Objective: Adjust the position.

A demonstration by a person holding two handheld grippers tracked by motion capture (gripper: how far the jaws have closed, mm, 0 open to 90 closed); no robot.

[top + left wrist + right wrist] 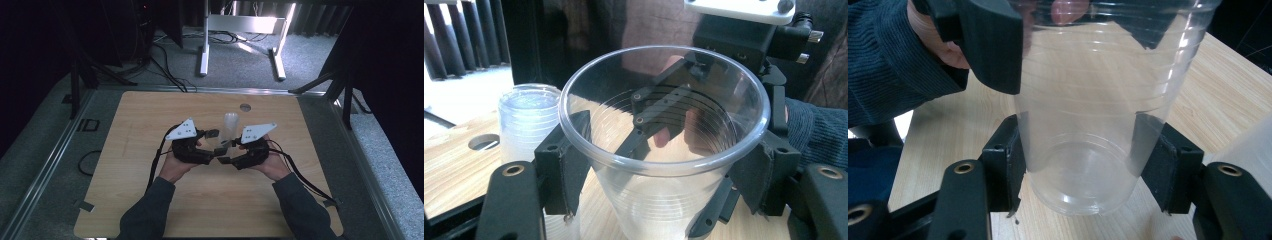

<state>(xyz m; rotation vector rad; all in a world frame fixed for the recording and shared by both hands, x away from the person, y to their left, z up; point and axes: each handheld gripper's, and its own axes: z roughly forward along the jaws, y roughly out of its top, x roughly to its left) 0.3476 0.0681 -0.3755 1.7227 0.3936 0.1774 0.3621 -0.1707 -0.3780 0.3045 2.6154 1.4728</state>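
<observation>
A: How many cups were counted?
B: One clear cup (pixel 664 150) was held above the wooden table (pixel 150 210); one stack of cups (pixel 526 125) was noted just beside it.
A: And the grippers?
B: Two. The left gripper (pixel 664 165) was clamped under the cup's rim. The right gripper (pixel 1080 170) was closed on the cup's lower wall, near its base.

Cup (pixel 220 145) between two grippers, mid-worktop (pixel 150 200)
Left gripper (pixel 212 134) at rim, right gripper (pixel 223 160) lower; cup stack (pixel 230 124) just behind.
</observation>
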